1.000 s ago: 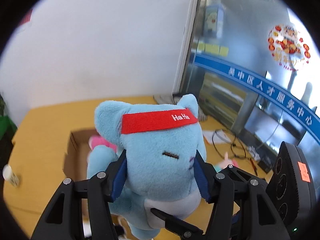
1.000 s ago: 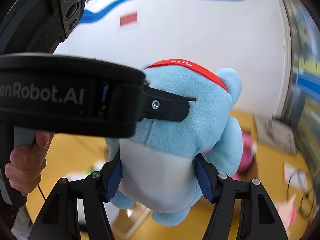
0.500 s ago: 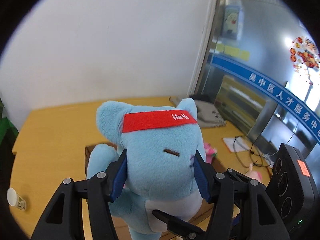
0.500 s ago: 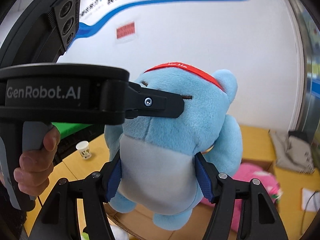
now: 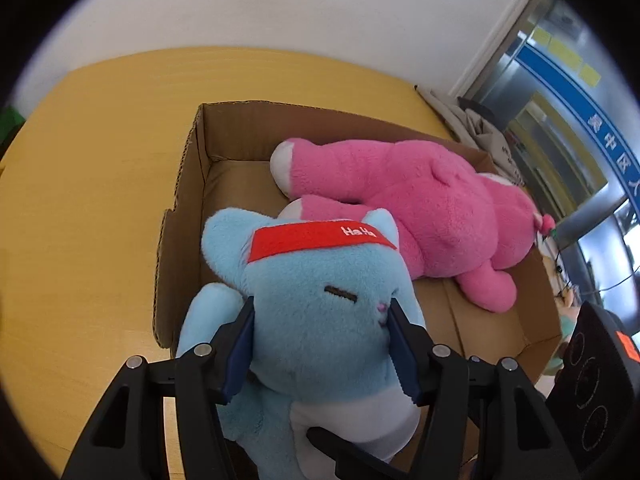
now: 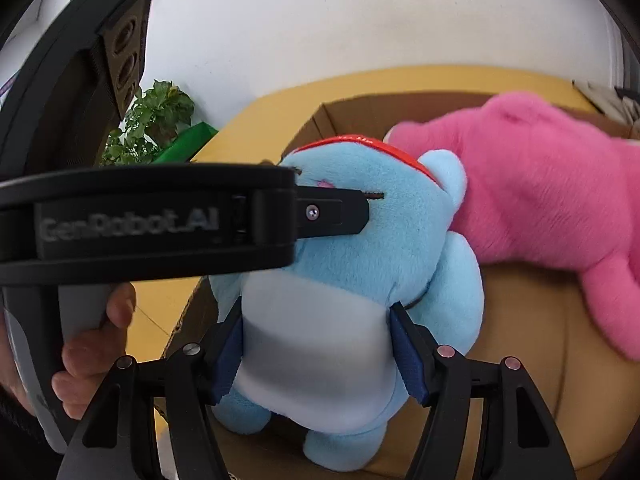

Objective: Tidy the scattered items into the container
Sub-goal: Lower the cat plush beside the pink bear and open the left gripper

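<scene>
1. Yellow wooden tabletop (image 5: 92, 184) w/ plain white wall (image 5: 280, 4) behind; glass partition w/ blue band (image 5: 576, 92) to the right, leafy green plant (image 6: 152, 120) off the table's left end.
2. Open brown cardboard box (image 5: 188, 184) sits on the table; big pink plush toy (image 5: 432, 216) lies across its far half.
3. Light-blue plush toy w/ red headband (image 5: 320, 312) is over the box's near-left corner, head touching the pink one.
4. Left gripper (image 5: 320, 344) is clamped on its head; right gripper (image 6: 316, 352) is clamped on its white belly.
5. Free box floor only nearer right; bare tabletop left of the box.
</scene>
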Demonstrator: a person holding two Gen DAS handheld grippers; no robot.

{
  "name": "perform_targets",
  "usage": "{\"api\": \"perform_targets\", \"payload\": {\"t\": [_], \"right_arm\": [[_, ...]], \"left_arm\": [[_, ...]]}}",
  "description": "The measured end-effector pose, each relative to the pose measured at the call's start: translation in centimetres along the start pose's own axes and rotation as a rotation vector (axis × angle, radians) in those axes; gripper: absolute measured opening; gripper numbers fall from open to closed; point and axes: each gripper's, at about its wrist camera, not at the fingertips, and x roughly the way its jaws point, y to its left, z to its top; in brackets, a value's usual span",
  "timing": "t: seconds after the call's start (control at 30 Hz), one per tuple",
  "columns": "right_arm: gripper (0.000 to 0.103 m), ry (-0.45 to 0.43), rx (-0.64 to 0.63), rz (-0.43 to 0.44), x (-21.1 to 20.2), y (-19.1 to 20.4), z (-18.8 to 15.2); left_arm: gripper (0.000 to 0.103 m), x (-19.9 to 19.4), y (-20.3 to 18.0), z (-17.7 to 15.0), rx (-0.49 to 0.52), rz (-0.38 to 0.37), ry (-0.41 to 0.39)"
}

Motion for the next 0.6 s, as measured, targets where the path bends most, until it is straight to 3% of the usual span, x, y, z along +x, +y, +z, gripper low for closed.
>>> {"api": "perform_targets", "payload": {"t": [0.17, 0.3, 0.4, 0.53, 0.6], "right_arm": [[0.077, 0.015, -0.005, -0.023, 0.7, 0.7, 0.2], [0.088, 0.015, 0.0, -0.023, 0.1, 0.5, 0.1], [0.101, -0.028, 0.016, -0.072, -2.1, 0.1, 0.1], [0.103, -0.132, -0.031, -0.128, -7.6, -0.2, -0.9], [0.103, -0.167, -0.044, -0.165, -10.2, -1.9, -0.9]], "left_arm": [[0.074, 0.6, 1.7, 0.5, -0.019, 0.004, 0.007], [0.075, -0.7, 1.1, 0.5, -0.077, 0.028, -0.025], [0.073, -4.1, -0.8, 0.2, -0.028, 0.153, -0.1], [0.074, -10.9, -2.8, -1.7, -0.008, 0.099, -0.218], [0.075, -14.2, -4.4, -3.7, 0.004, 0.125, -0.268]]}}
